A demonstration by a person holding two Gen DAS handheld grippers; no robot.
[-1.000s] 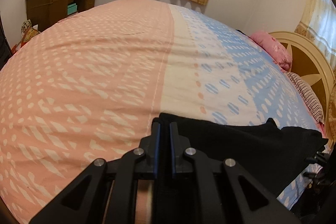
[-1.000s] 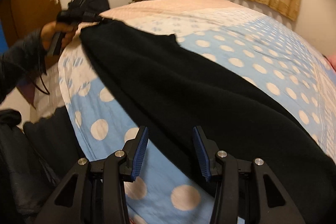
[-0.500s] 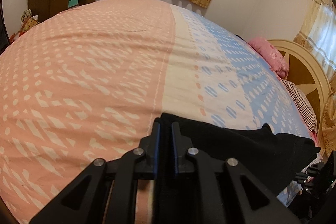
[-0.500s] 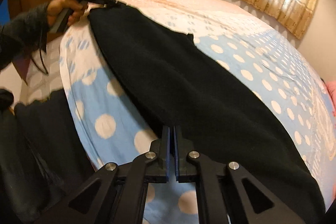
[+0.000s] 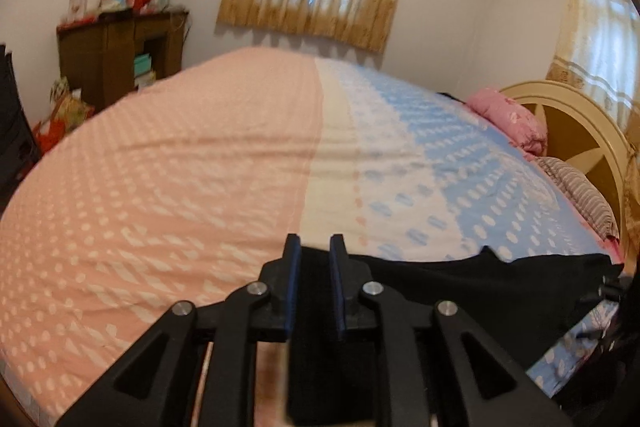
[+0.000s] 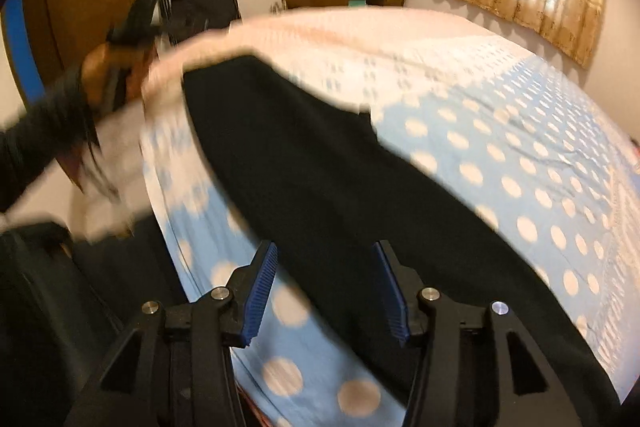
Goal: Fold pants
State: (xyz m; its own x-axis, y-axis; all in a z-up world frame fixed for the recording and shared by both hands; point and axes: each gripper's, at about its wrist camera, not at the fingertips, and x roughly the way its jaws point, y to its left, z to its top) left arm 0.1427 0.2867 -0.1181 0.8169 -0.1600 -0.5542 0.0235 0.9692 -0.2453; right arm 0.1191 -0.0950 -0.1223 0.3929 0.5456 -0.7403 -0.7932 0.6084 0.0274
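Observation:
Black pants (image 6: 340, 179) lie stretched along the near edge of the bed, over the blue dotted part of the cover. My right gripper (image 6: 326, 283) is open above the pants' near edge, with nothing between its blue pads. In the left wrist view the pants (image 5: 480, 291) run off to the right. My left gripper (image 5: 314, 267) stands slightly open with the pants' end between its pads. From the right wrist view the left gripper (image 6: 140, 15) and the hand holding it show at the far left, lifted off the bed edge and blurred.
The bed cover is pink (image 5: 160, 187) on the left and blue dotted (image 6: 520, 147) on the right. A wooden headboard (image 5: 580, 139) and pillows (image 5: 508, 119) stand at the right. A dark wooden desk (image 5: 120, 55) stands by the far wall. Dark items (image 6: 48, 307) lie beside the bed.
My right gripper was open, shut on the pants' edge half a second ago, and has opened again. My left gripper has parted slightly and lifted, showing more of the room.

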